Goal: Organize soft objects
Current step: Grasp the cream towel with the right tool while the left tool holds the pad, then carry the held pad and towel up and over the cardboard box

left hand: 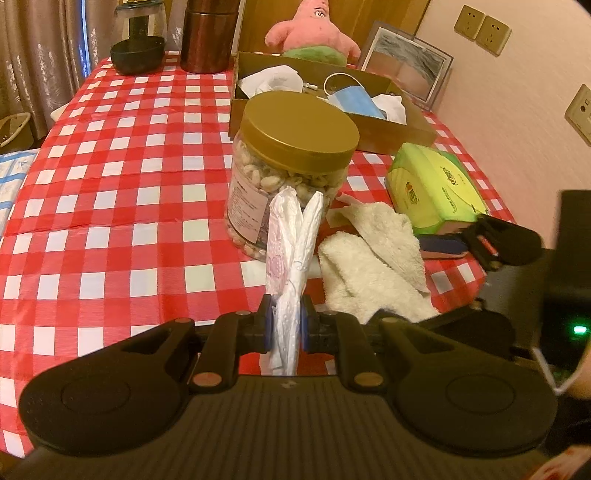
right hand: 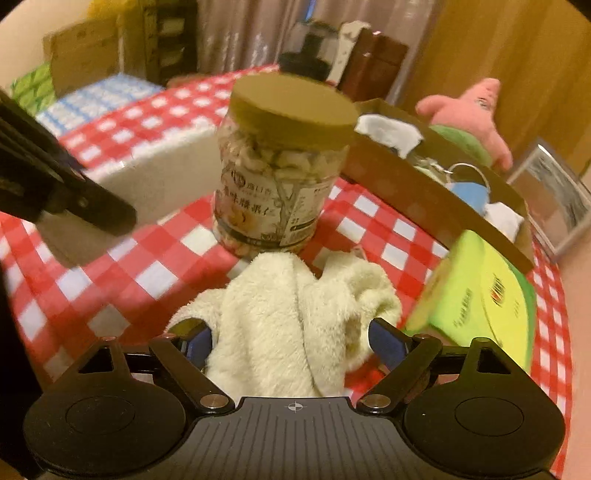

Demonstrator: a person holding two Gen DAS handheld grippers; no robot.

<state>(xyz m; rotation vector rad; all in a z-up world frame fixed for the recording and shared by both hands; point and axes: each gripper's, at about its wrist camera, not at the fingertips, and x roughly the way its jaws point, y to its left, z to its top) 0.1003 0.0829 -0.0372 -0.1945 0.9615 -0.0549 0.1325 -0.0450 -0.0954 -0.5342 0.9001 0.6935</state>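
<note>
nut jar (right hand: 280, 166) directly behind towel (right hand: 295, 321), tissue pack (right hand: 476, 299) just beside

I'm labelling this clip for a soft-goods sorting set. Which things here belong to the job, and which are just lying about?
Belong to the job:
white packet clamped in the left gripper
cream towel between the open right gripper
brown box
blue mask

Lying about:
nut jar
green tissue pack
picture frame

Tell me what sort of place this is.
Probably a home room, perhaps a bedroom or living room: a red checked tablecloth, curtains, a pink plush toy and a framed picture against the wall.
</note>
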